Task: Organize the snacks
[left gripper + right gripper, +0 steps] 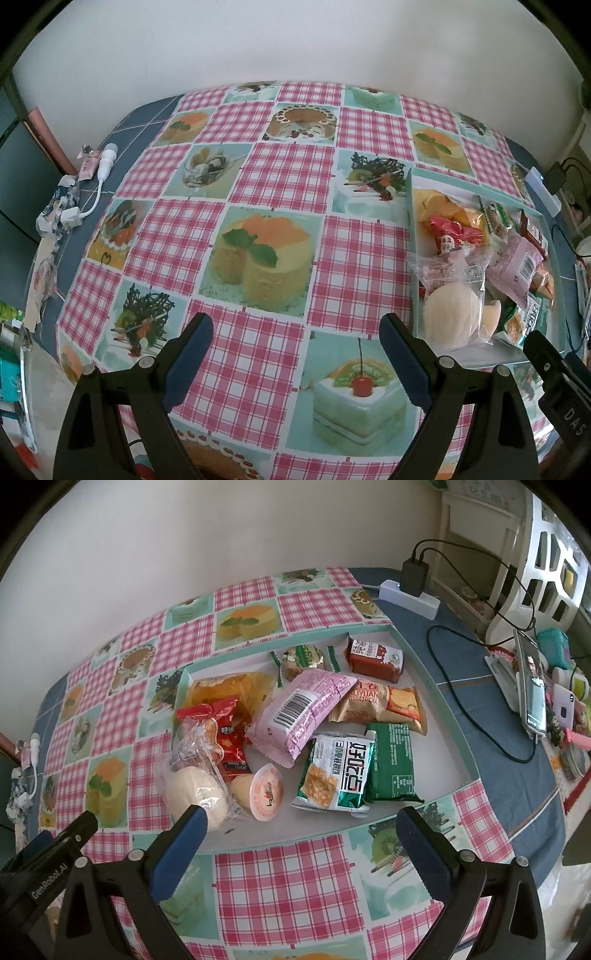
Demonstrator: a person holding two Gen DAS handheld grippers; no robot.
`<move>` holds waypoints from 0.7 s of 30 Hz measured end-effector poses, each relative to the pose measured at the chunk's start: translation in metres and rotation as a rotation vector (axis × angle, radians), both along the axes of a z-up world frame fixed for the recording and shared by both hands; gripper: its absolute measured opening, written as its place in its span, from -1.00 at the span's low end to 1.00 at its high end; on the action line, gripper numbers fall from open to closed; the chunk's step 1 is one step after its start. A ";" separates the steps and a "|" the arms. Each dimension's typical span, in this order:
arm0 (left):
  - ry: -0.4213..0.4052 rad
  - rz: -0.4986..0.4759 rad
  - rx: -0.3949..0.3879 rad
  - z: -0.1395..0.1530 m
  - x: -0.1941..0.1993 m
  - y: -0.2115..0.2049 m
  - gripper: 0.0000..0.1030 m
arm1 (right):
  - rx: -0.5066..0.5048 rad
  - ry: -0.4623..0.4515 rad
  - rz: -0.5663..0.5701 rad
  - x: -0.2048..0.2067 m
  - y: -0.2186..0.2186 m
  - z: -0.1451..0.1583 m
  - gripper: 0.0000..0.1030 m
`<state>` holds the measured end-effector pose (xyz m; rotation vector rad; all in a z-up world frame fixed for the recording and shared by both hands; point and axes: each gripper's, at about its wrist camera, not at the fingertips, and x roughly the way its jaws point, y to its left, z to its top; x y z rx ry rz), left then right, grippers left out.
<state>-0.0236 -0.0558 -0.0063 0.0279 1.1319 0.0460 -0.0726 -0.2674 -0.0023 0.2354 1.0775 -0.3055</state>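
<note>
A shallow white tray with a teal rim (436, 672) lies on the cake-print tablecloth (280, 177) and holds a heap of wrapped snacks. Among them are a pink packet (306, 709), a green-and-white biscuit pack (336, 771), a dark green pack (391, 764), a clear-bagged white bun (195, 794), a jelly cup (266, 792) and a red pouch (225, 731). My right gripper (301, 834) hangs open above the tray's near rim, holding nothing. My left gripper (295, 339) stands open over bare cloth, left of the tray (480, 360).
A power strip with a black charger (410, 587) and trailing cables sit at the far right. A propped phone (533, 686) and small clutter line the right edge. A white earphone cable and wrappers (99, 173) lie at the left edge. A wall runs behind the table.
</note>
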 end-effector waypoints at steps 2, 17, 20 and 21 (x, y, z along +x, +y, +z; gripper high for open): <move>0.002 0.002 -0.001 0.000 0.000 0.000 0.78 | 0.000 0.001 0.000 0.000 0.000 0.000 1.00; 0.004 0.010 0.004 -0.001 0.000 0.002 0.78 | 0.000 0.006 0.004 0.001 0.001 -0.001 1.00; 0.012 0.015 0.001 -0.003 0.000 0.002 0.78 | -0.001 0.010 0.007 0.001 0.001 -0.002 1.00; 0.014 0.017 0.001 -0.003 0.000 0.003 0.78 | -0.001 0.011 0.009 0.001 0.001 -0.002 1.00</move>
